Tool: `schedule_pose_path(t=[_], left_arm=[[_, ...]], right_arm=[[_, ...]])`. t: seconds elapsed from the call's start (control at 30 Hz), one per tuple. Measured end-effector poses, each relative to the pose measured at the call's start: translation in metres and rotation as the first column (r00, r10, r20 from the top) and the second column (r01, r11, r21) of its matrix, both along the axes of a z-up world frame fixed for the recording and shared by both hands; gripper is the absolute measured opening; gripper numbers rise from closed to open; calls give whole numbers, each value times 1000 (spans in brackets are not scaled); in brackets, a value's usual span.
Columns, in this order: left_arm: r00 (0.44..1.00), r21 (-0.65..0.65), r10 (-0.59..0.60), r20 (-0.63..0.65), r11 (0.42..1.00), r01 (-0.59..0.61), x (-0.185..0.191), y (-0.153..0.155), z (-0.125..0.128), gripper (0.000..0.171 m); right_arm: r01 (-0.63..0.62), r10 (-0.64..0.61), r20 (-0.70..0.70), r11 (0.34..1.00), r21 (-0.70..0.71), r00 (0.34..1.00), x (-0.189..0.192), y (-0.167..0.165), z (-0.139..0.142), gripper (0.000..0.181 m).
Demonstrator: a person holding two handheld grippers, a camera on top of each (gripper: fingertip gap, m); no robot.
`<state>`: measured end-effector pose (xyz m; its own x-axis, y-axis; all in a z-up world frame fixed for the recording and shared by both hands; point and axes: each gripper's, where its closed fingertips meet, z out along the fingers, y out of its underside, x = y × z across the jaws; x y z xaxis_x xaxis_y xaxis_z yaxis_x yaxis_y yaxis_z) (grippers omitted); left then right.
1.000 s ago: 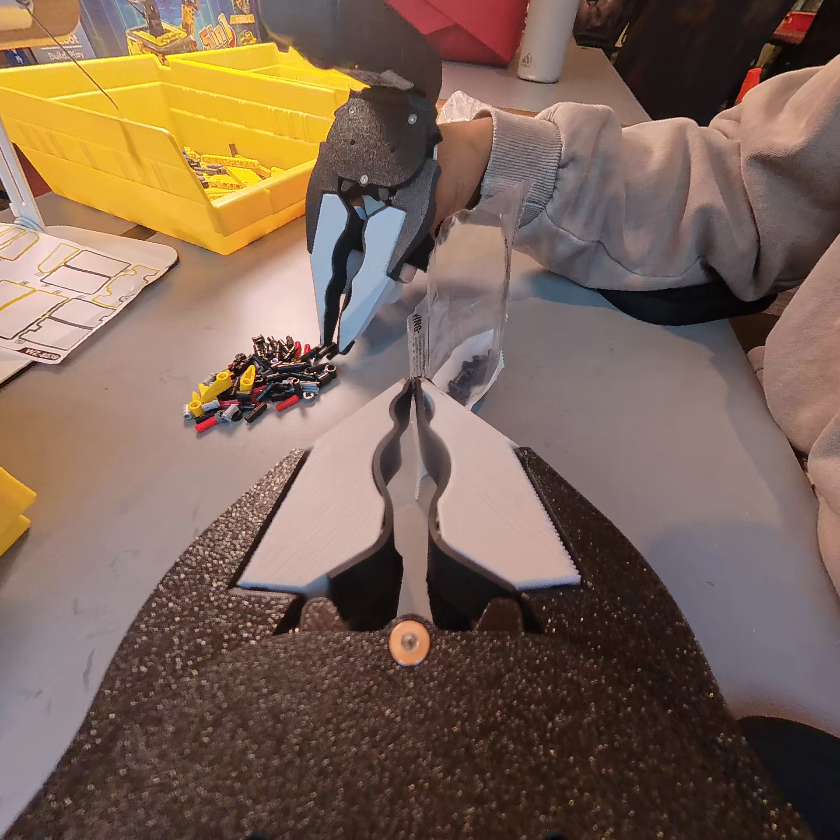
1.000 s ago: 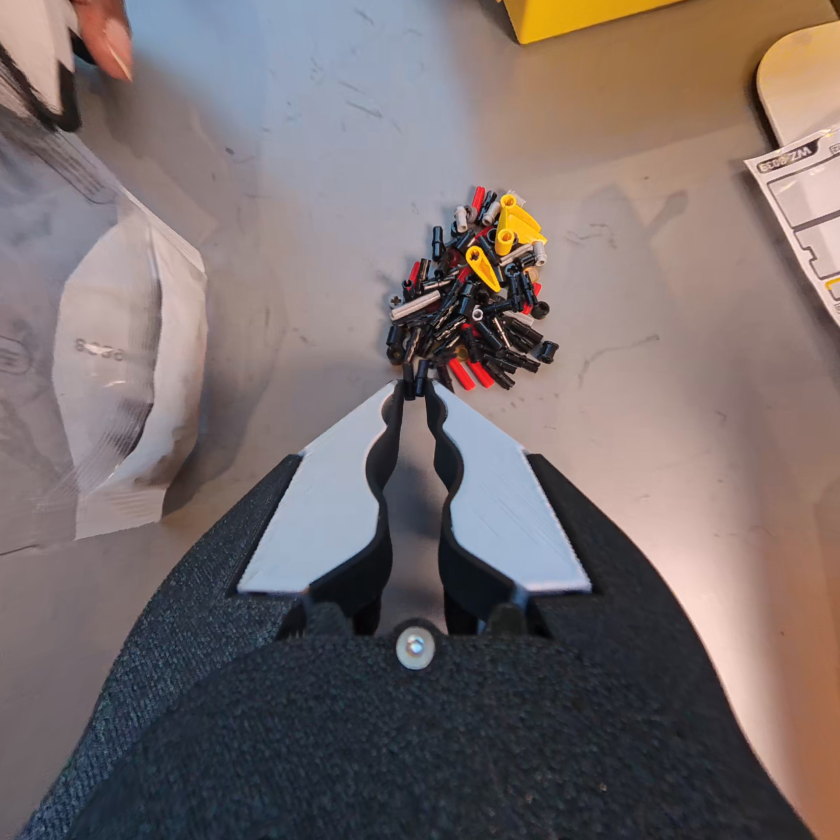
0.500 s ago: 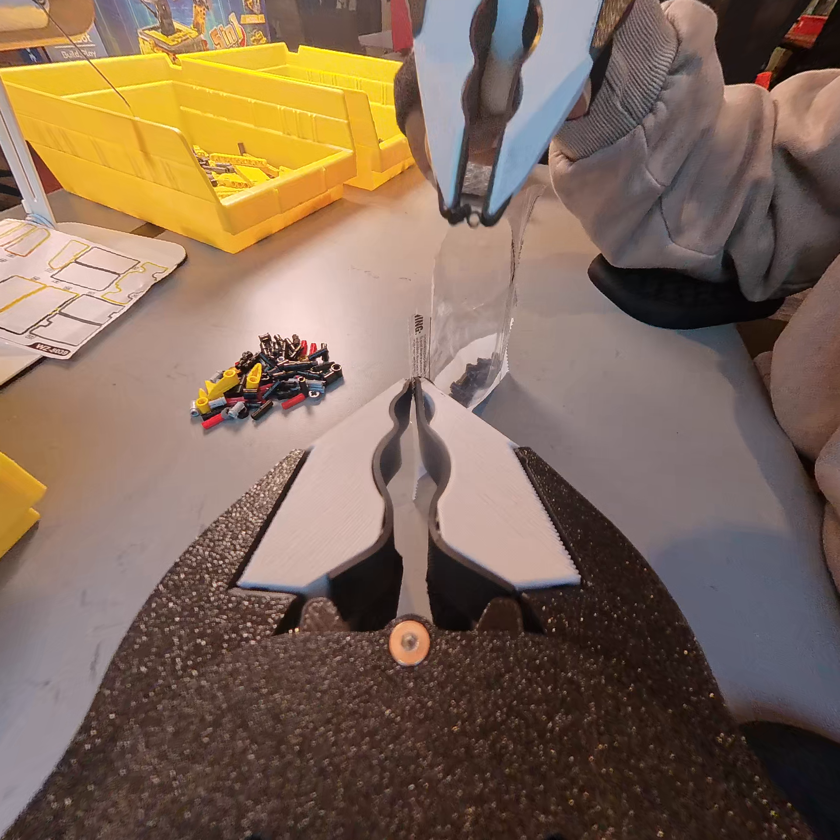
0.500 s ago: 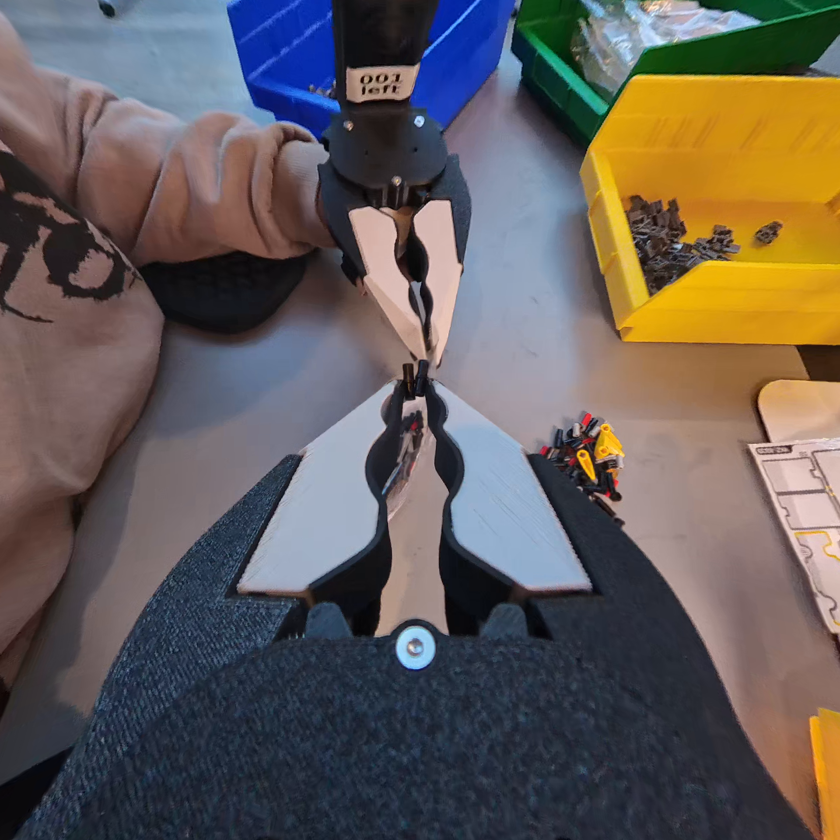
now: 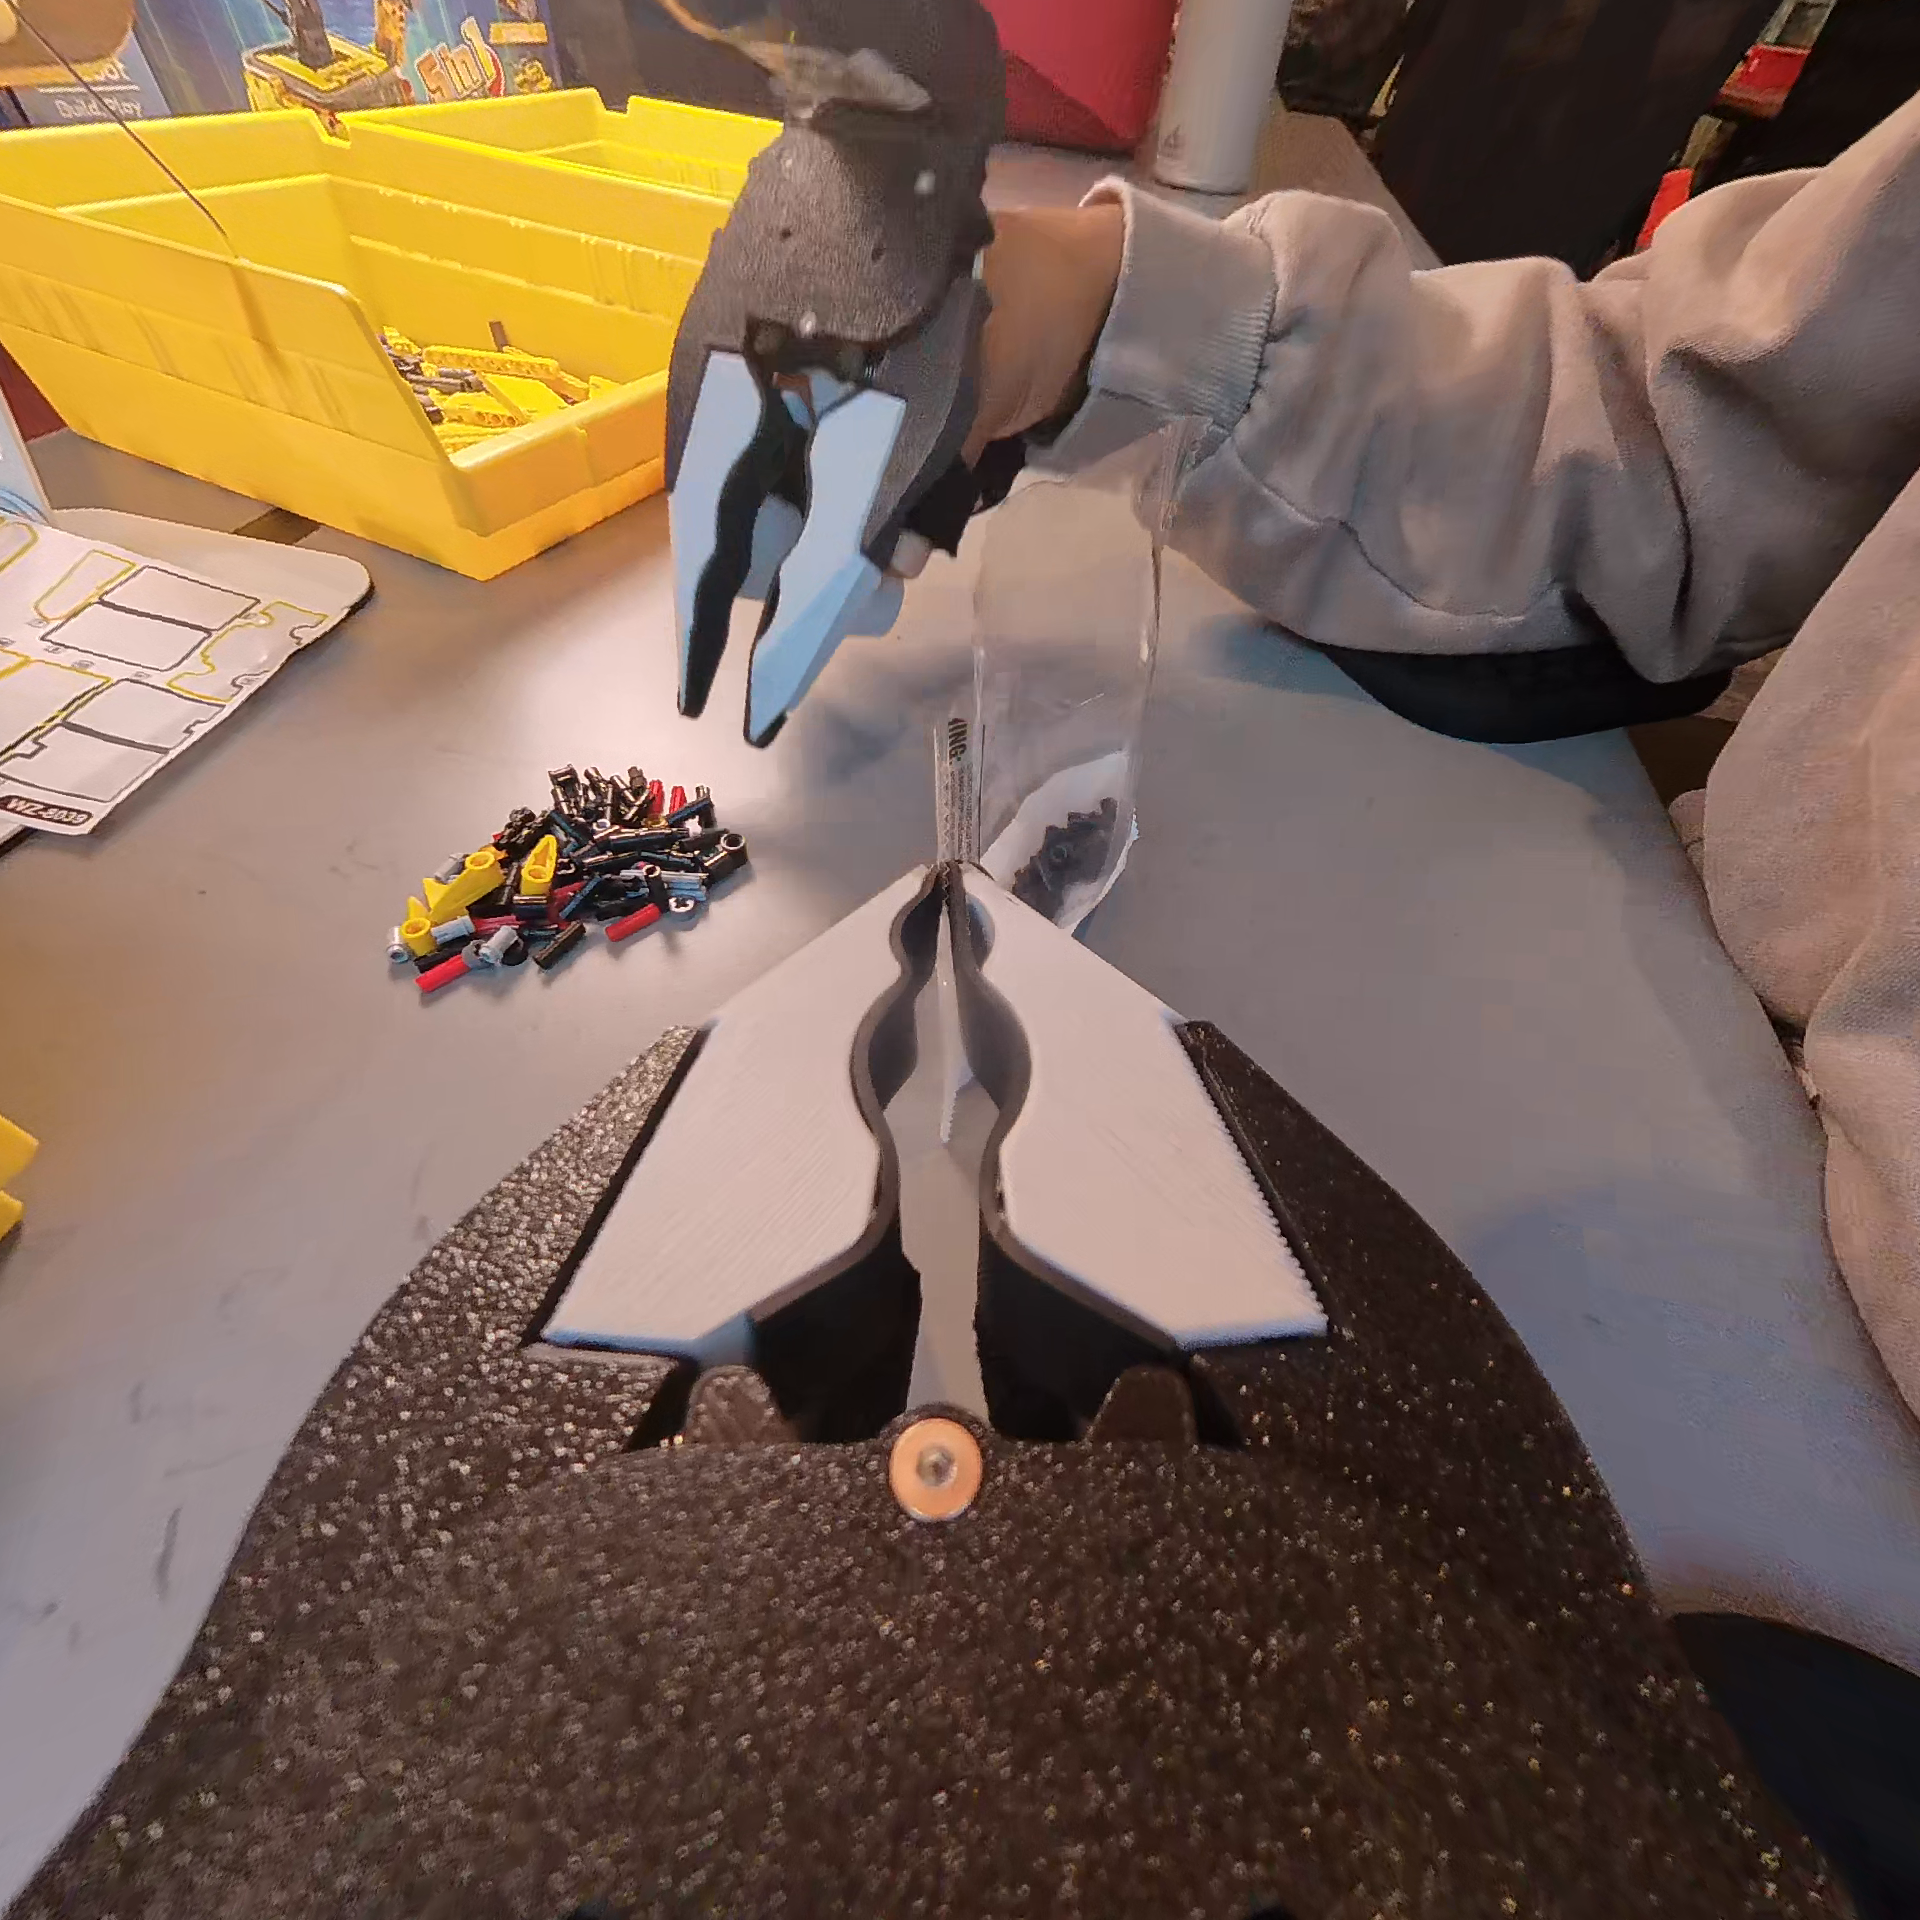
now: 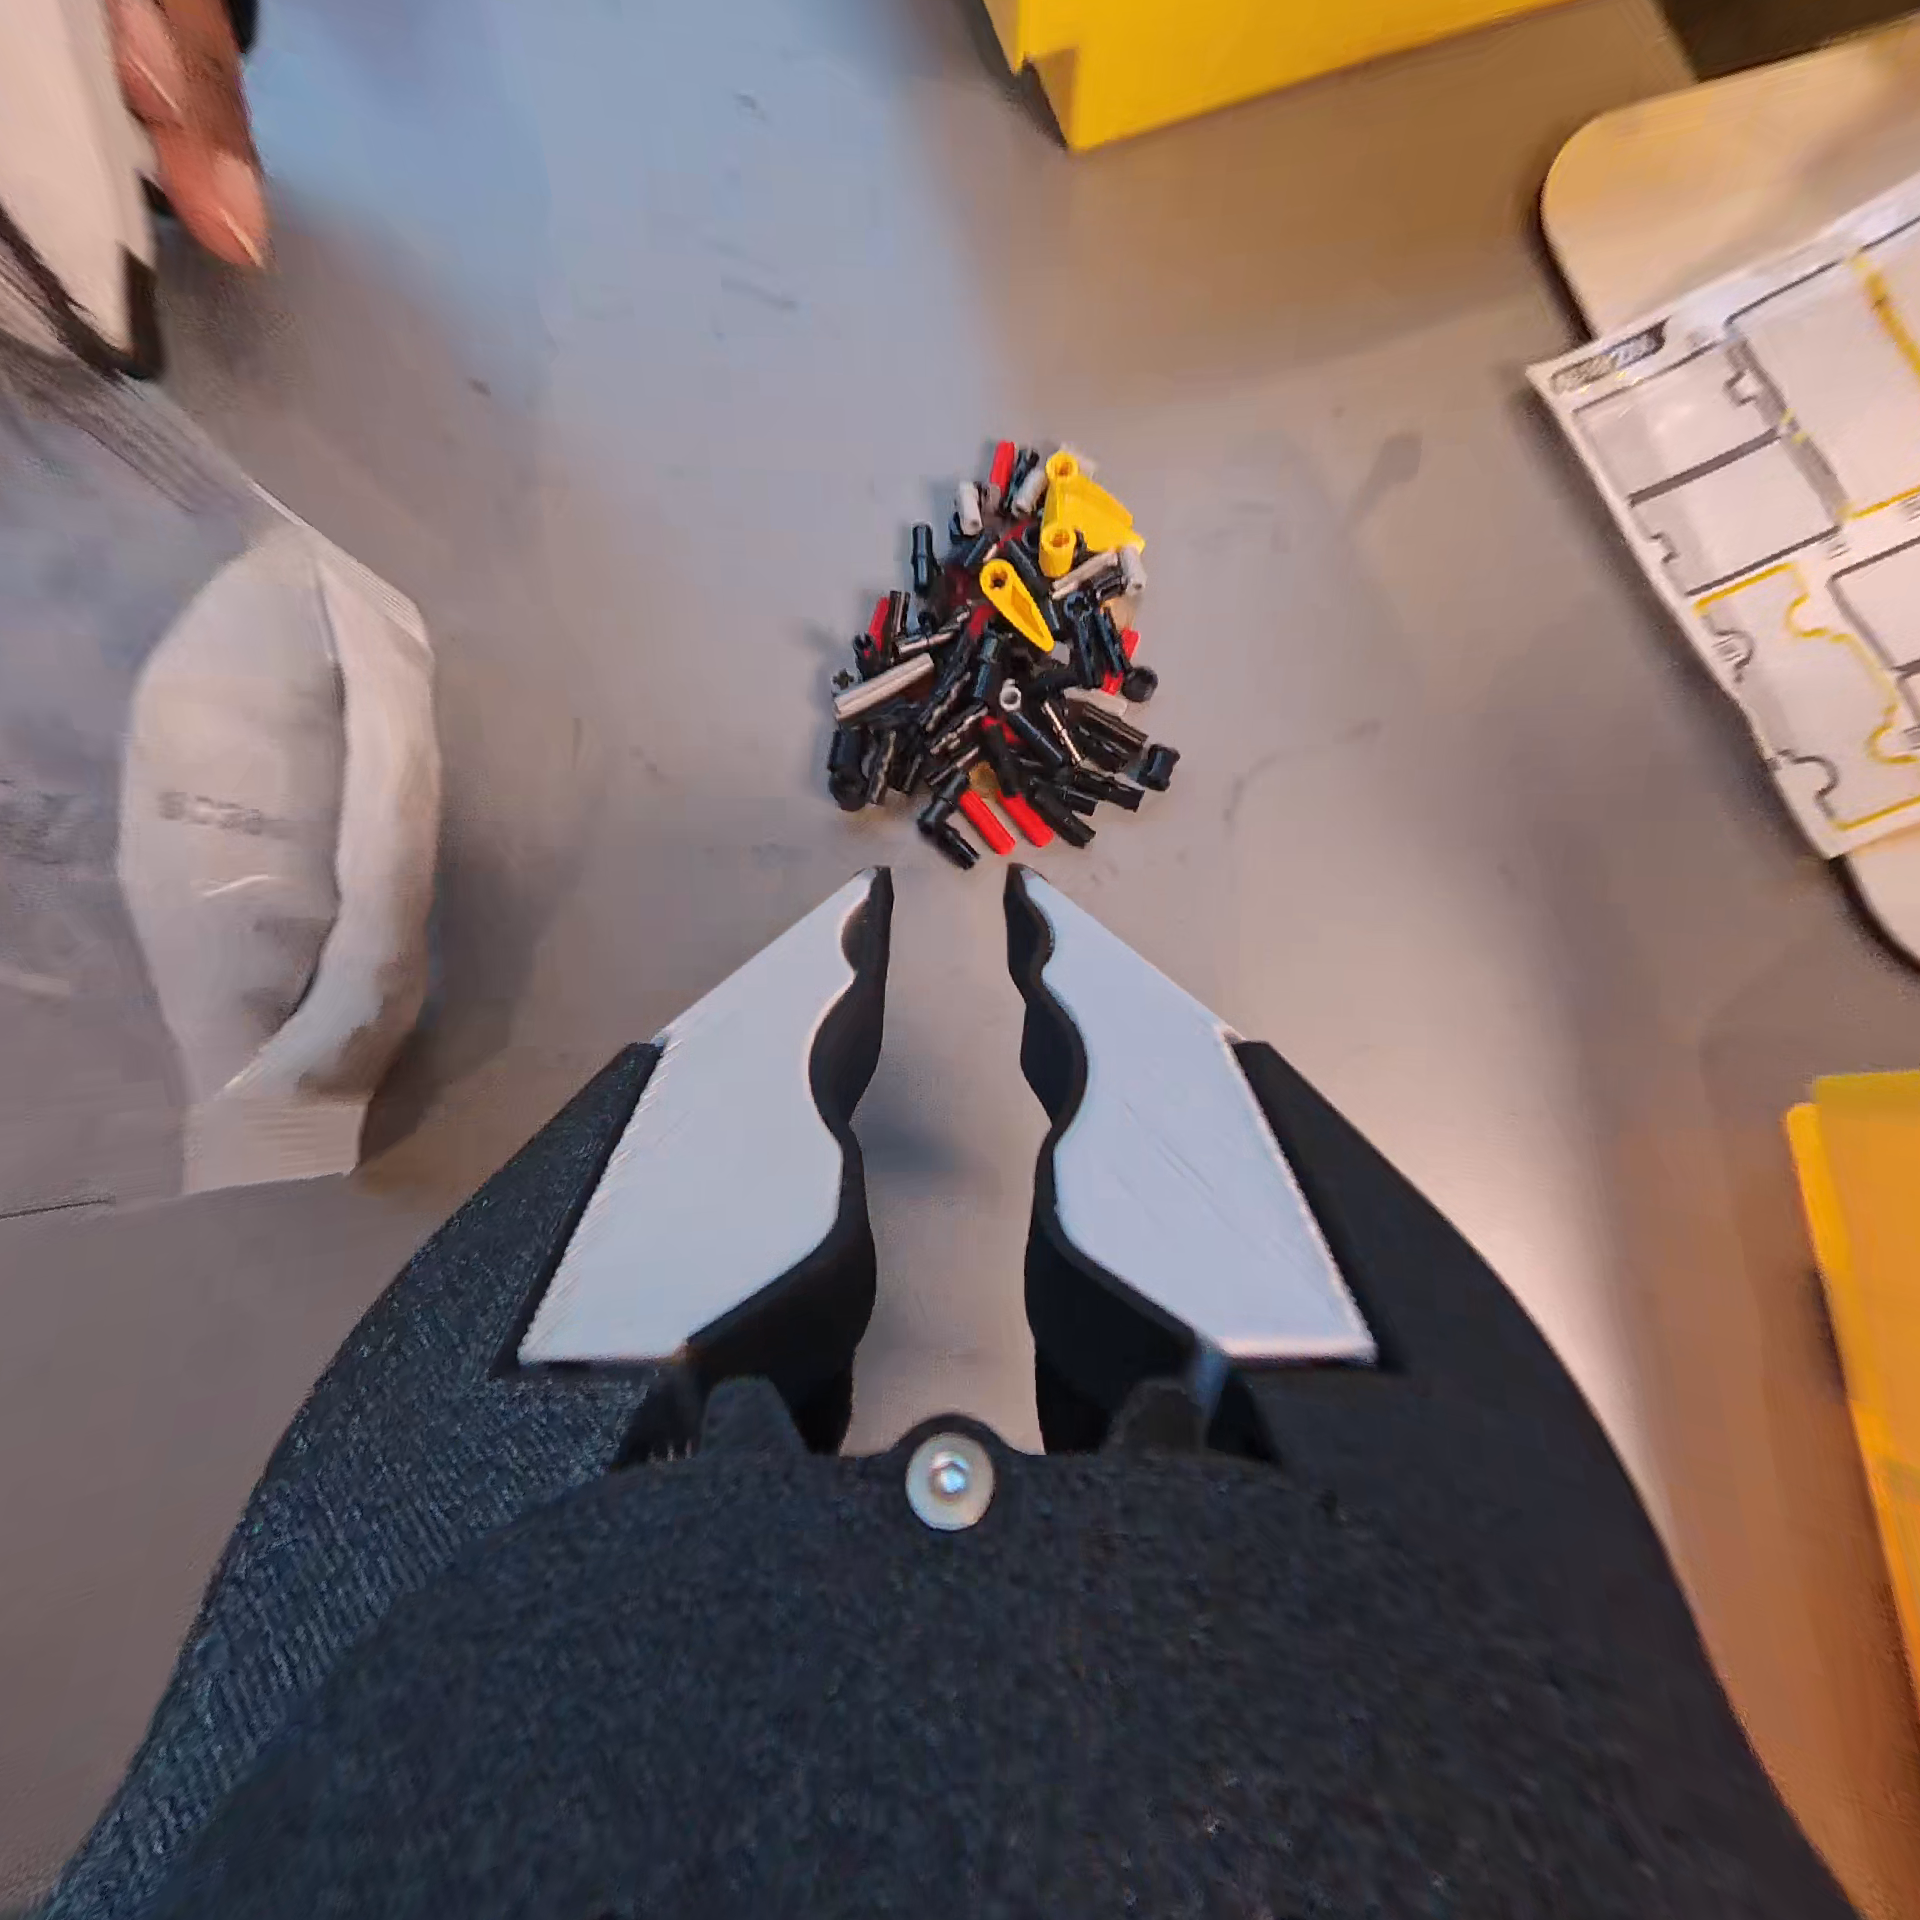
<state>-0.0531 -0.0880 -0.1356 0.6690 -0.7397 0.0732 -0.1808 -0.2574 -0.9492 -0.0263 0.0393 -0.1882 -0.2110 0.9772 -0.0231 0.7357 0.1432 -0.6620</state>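
Two grippers are working over one grey table (image 5: 1351,1039). The left gripper (image 5: 948,871) is pinching one clear plastic bag (image 5: 1060,665) by its edge, jaws clenched, so the bag is standing upright and a few black pieces are sitting at its bottom. The right gripper (image 6: 945,883) is hovering with jaws released just beside one pile of small building-set pins (image 6: 1003,665), too many for counting. Two yellow bins (image 5: 343,301) are standing behind.

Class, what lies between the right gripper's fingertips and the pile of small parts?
Only bare grey table: the right wrist view shows right gripper just short of pile.
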Motion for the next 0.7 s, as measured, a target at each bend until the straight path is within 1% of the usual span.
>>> schedule_pose_path(t=[0.07,0.13,0.2,0.37,0.5,0.57,0.6,0.7], left_arm=[[1000,0,0,-1,1000,0,-1,0,0,0],[1000,1,-1,-1,1000,1,-1,0,0,0],[1000,0,-4,-1,1000,4,0,0,0,0],[1000,0,-3,1,1000,3,0,0,0,0],[1000,2,2,-2,1000,-2,-1,1,0,0],[1000,2,4,-4,1000,-4,-1,1,0,0],[1000,2,7,-6,1000,-7,-2,1,0,0],[1000,2,12,-5,1000,-12,-3,2,0,0]], right_arm=[[-8,8,23,1000,1,1000,-2,0,-14,21],[-12,12,18,1000,10,1000,-6,1,-20,21],[-25,25,8,1000,7,1000,-9,-1,-22,21],[-51,51,-3,999,13,999,-12,-4,-22,4],[-73,73,-3,997,14,997,-8,-7,-18,4],[-83,82,-44,996,-15,996,-7,-11,-2,4],[-93,91,-81,995,-24,993,-8,-16,11,4],[-175,156,-232,982,-67,960,-9,-43,66,4]])
